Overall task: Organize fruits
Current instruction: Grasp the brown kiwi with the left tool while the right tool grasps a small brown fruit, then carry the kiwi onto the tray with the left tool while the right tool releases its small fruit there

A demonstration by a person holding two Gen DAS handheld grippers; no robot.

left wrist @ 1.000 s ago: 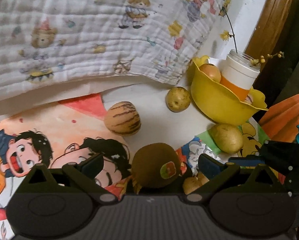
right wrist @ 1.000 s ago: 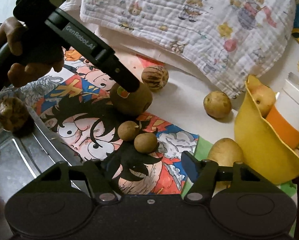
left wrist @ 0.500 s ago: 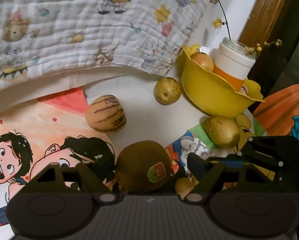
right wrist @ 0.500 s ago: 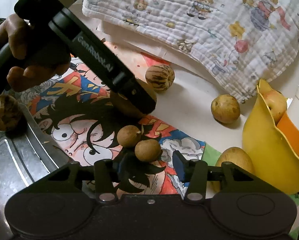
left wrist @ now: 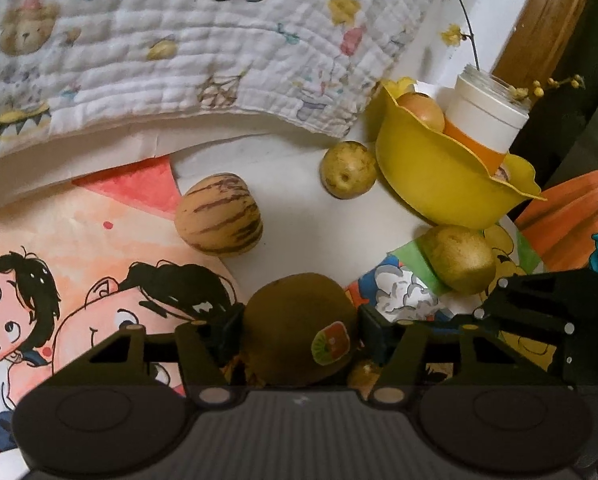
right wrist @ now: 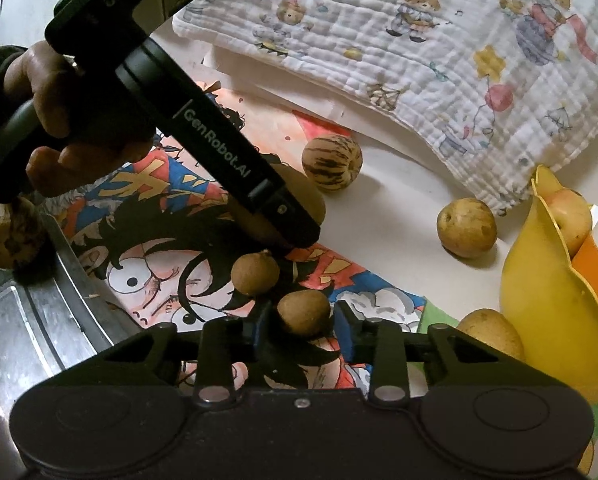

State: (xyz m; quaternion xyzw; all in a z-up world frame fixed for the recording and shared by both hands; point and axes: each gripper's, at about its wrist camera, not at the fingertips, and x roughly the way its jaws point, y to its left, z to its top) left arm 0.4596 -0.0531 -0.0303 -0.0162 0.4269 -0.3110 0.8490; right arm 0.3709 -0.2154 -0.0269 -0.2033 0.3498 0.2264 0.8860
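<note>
Since a second ago, both of my grippers have narrowed around fruit: the left gripper point(left wrist: 299, 334) has drawn its fingers in against the kiwi point(left wrist: 299, 330), and the right gripper point(right wrist: 303, 326) has dropped over a small brown fruit point(right wrist: 304, 312).

The kiwi, with its sticker facing me, sits on the cartoon poster point(left wrist: 79, 260), and the left jaws press both its sides. I read that as a closed grip. The right jaws flank the small fruit closely, but I cannot tell whether they touch it. A second small brown fruit point(right wrist: 255, 273) lies just beyond it.

Further out are a striped melon-like fruit point(left wrist: 219, 214), two yellowish round fruits point(left wrist: 349, 169) point(left wrist: 461, 260), and a yellow bowl point(left wrist: 439, 176) that already holds an apple-like fruit point(left wrist: 421, 110) and a white-and-orange jar point(left wrist: 485, 118). A quilted blanket point(left wrist: 179, 40) lies behind.

To do this step well, I would lift the kiwi straight up with a gentle squeeze, since it looks soft, and clear the right gripper nearby.

The kiwi's underside, the bowl's interior, and a metal tray point(right wrist: 39, 320) at the left edge are partly cut off.
</note>
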